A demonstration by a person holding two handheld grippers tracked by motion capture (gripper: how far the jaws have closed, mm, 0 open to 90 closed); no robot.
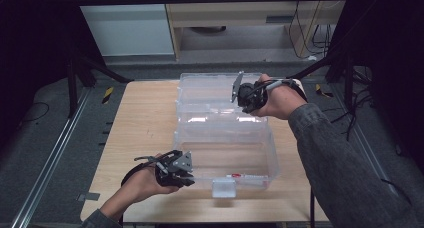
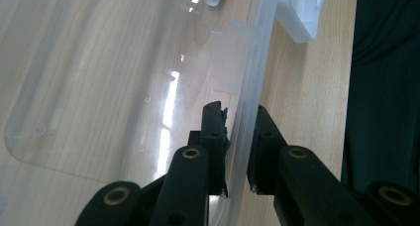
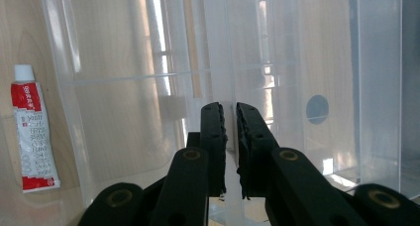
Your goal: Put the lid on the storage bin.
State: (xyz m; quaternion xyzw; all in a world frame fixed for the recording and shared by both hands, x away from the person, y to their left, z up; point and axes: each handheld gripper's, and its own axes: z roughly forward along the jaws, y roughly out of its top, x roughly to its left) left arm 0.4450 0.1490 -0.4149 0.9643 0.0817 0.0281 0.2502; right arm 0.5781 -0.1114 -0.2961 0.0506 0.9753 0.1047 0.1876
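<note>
Clear box [image 1: 225, 158] sits open in the middle of the table [image 1: 145, 123], lid [image 1: 215, 95] thrown back toward the far edge. Left claw [image 1: 186, 175] is at the box's near left corner, jaws either side of the front wall [image 2: 245, 137], pinching it. Right claw [image 1: 239, 95] is up at the lid's right side, jaws nearly together on a thin clear edge [image 3: 229, 137]. A red-and-white tube [image 3: 33, 137] lies inside the box by the front wall, close to the white latch [image 1: 223, 187].
</note>
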